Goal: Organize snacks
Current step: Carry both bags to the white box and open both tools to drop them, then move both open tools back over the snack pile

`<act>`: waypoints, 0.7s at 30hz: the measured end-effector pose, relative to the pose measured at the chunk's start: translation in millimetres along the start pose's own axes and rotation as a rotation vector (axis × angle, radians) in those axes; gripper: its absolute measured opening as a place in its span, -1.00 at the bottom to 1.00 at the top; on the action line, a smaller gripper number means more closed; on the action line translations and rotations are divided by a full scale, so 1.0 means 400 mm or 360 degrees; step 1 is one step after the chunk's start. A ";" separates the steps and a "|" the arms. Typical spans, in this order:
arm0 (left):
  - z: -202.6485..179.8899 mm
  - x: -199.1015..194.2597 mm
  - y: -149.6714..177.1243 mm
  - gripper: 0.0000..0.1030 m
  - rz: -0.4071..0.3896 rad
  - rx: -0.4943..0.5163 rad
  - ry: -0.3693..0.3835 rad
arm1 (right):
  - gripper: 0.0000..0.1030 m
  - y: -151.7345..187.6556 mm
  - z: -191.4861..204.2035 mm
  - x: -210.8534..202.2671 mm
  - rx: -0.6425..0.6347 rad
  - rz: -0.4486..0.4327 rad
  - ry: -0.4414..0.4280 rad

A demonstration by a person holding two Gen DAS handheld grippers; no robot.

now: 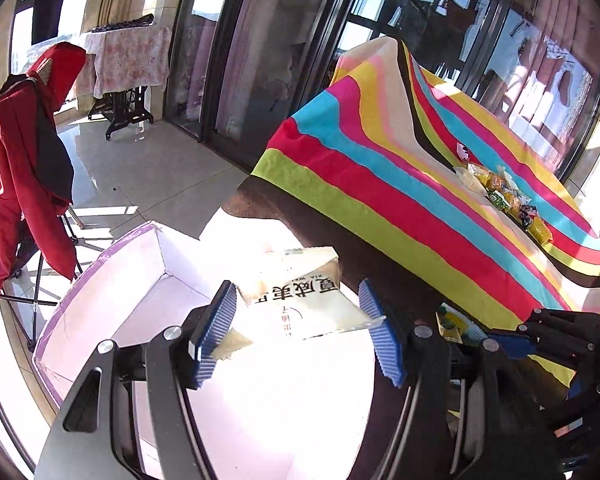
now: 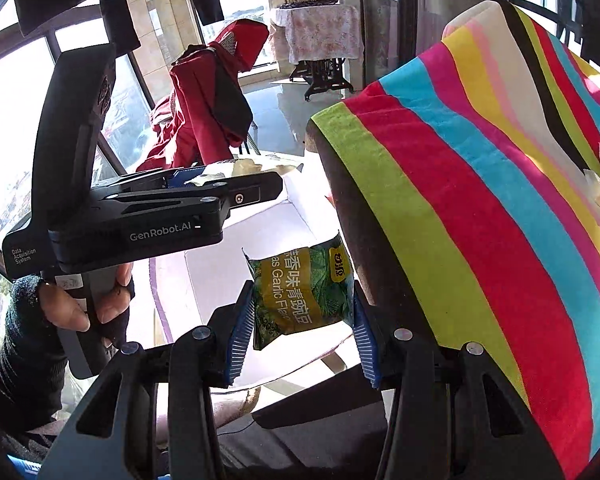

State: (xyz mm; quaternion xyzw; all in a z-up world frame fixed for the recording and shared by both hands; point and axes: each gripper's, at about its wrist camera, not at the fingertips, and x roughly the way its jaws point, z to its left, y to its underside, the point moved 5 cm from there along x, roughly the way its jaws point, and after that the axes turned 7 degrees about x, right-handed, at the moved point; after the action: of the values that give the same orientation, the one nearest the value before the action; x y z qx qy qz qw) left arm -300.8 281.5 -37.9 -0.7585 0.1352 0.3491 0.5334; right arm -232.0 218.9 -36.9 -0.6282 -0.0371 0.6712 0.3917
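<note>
My left gripper (image 1: 298,328) is shut on a pale cream snack packet (image 1: 304,296) with black Chinese print and holds it above the open white box with a lilac rim (image 1: 100,264). My right gripper (image 2: 304,328) is shut on a green garlic pea packet (image 2: 300,292) and holds it over the same box (image 2: 220,272), next to the table's edge. The left gripper (image 2: 204,180) shows in the right wrist view with the cream packet (image 2: 236,170) in it. A pile of several more snack packets (image 1: 504,196) lies on the striped tablecloth (image 1: 380,176).
The table with the striped cloth (image 2: 480,200) rises right of the box. A chair with a red jacket (image 1: 20,168) stands at the left. A sewing-machine table under a floral cloth (image 1: 128,64) stands behind. Glass doors line the back. The floor is tiled.
</note>
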 end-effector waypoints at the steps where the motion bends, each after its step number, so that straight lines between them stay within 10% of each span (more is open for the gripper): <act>1: 0.027 0.003 0.017 0.23 0.0027 -0.0021 -0.0041 | -0.10 0.003 0.022 0.022 -0.0044 0.0031 -0.0008; 7: 0.165 0.012 0.095 0.24 0.0192 -0.0114 -0.0375 | 0.15 0.027 0.114 0.119 -0.0172 0.0182 -0.0192; 9: 0.204 0.009 0.102 0.68 0.0237 -0.0104 -0.0591 | 0.62 0.026 0.122 0.123 -0.0134 0.0177 -0.0252; 12: 0.218 -0.021 0.082 0.94 0.0154 -0.0077 -0.0760 | 0.69 0.014 0.094 0.083 -0.0055 0.0102 -0.0296; 21: 0.021 0.015 -0.009 0.96 0.0025 0.0097 -0.0593 | 0.70 0.010 -0.138 -0.122 0.0289 -0.0298 -0.0175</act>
State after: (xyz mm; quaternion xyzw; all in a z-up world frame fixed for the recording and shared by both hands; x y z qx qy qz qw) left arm -297.5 291.6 -40.8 -0.6631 0.0507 0.4835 0.5691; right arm -190.5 163.9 -10.7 -0.5461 -0.0560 0.6659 0.5052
